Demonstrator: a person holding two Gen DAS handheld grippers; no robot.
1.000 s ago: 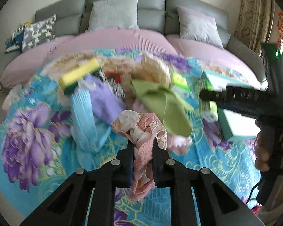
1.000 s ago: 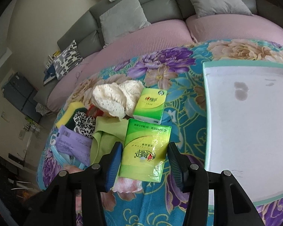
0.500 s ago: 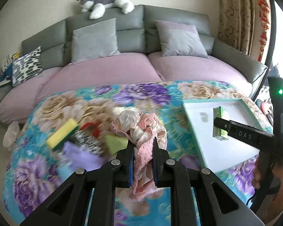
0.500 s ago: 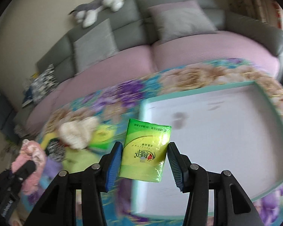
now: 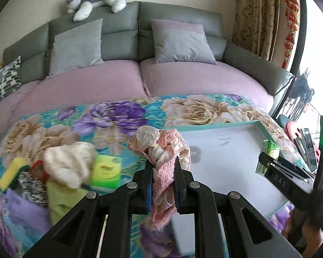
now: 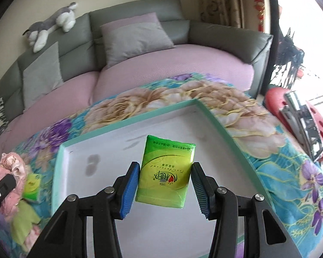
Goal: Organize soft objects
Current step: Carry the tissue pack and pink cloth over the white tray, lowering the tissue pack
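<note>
Blur smeared the pile of soft things (image 5: 60,172) at the left of my left wrist view, so I could pick out only a cream knitted lump, a yellow sponge, a green cloth and a green packet, with nothing sharper than that. My left gripper (image 5: 161,173) covered the bottom of that view, and the lower end of the pink cloth (image 5: 161,148) hung down behind its fingers, where I lost it against the flowered blanket (image 5: 118,116). That gripper was clamped narrow on the cloth, which bunched up above the fingertips and stood in front of the near-left corner of the tray (image 5: 230,124); whether it hung over the tray or just beside it I could not tell.

In the right wrist view my right gripper (image 6: 164,180) held the green tissue pack (image 6: 166,172) at a middling width, both blue pads (image 6: 129,188) pressed to its sides. The pack hung above the white floor of the tray (image 6: 127,124), clear of it, about midway between the rims. The tray's near edge was cut off by my gripper. From the left view the same pack showed only as a thin green edge behind the right gripper's black finger, over the tray's right side. A hand at the lower right was mostly out of frame.
</note>
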